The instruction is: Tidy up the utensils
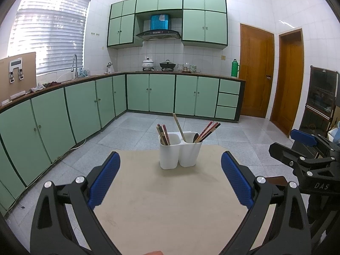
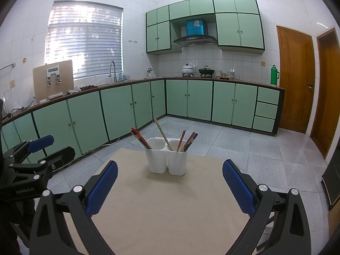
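Observation:
A white two-compartment utensil holder [image 1: 180, 156] [image 2: 166, 160] stands near the far edge of a beige table [image 1: 161, 208] [image 2: 170, 212]. Its left compartment holds several chopsticks [image 1: 163, 135] [image 2: 141, 141]. Its right compartment holds more chopsticks [image 1: 207, 131] [image 2: 188, 141] and a long pale wooden utensil [image 1: 178, 127] [image 2: 162, 133]. My left gripper [image 1: 170, 167] is open and empty, well short of the holder. My right gripper [image 2: 170, 176] is open and empty too, at a similar distance. Each gripper shows at the side of the other's view, the right one [image 1: 306, 150] and the left one [image 2: 34, 155].
The table stands on a grey tiled floor [image 1: 131, 131] in a kitchen with green cabinets [image 1: 85, 108] along the left and back walls. Wooden doors [image 1: 257, 70] are at the right. A dark rack [image 1: 320, 99] stands at the far right.

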`<state>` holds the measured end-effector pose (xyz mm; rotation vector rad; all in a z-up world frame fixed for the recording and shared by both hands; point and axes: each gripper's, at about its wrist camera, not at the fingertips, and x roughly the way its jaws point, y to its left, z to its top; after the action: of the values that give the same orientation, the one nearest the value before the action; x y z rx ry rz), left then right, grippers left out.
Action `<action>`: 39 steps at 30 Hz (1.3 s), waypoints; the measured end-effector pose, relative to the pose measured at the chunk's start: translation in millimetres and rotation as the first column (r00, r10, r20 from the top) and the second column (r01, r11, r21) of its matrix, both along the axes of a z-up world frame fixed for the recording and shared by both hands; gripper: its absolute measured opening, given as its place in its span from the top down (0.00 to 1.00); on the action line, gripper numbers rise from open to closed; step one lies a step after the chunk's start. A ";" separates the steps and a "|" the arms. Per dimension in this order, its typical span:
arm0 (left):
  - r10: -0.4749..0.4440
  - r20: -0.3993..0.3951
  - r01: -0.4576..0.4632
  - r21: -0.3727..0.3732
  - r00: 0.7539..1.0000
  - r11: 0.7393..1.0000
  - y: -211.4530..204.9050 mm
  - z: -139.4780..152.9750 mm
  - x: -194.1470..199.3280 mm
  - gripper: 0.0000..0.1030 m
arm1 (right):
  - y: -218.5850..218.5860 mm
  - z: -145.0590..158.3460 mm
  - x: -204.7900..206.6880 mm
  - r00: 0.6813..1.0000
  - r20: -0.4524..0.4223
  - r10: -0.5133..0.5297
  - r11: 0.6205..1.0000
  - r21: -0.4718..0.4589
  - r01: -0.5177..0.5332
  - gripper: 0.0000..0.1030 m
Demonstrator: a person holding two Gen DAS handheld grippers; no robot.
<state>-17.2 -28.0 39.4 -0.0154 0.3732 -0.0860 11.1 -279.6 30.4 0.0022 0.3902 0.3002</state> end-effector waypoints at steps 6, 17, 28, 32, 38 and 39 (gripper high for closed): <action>0.002 -0.003 -0.002 -0.002 1.000 1.000 -0.7 -0.3 1.5 0.10 | 0.2 -0.2 0.3 1.000 -0.003 -0.001 1.000 0.001 0.001 0.06; 0.001 -0.011 -0.001 -0.001 1.000 1.000 -2.9 -1.1 1.9 0.10 | -3.2 -3.5 3.9 1.000 -0.009 -0.004 1.000 0.001 0.004 0.06; -0.001 -0.009 0.001 -0.003 1.000 1.000 -3.4 -2.5 3.7 0.10 | -6.5 -6.8 5.3 1.000 -0.014 -0.008 1.000 -0.002 0.008 0.06; -0.003 -0.010 0.003 -0.001 1.000 1.000 -4.2 -4.3 3.9 0.10 | -7.4 -10.1 5.4 1.000 -0.018 -0.010 1.000 0.000 0.010 0.06; 0.001 -0.016 -0.002 -0.004 1.000 1.000 -4.2 -3.7 3.6 0.10 | -8.1 -11.1 4.5 1.000 -0.022 -0.009 1.000 -0.001 0.009 0.06; 0.002 -0.017 -0.002 -0.004 1.000 1.000 -4.4 -3.5 3.4 0.10 | -7.8 -10.8 4.5 1.000 -0.021 -0.009 1.000 -0.001 0.009 0.06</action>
<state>-13.9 -32.4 36.0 -0.0207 0.3897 -0.0851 15.6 -287.4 19.6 0.0062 0.4106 0.2915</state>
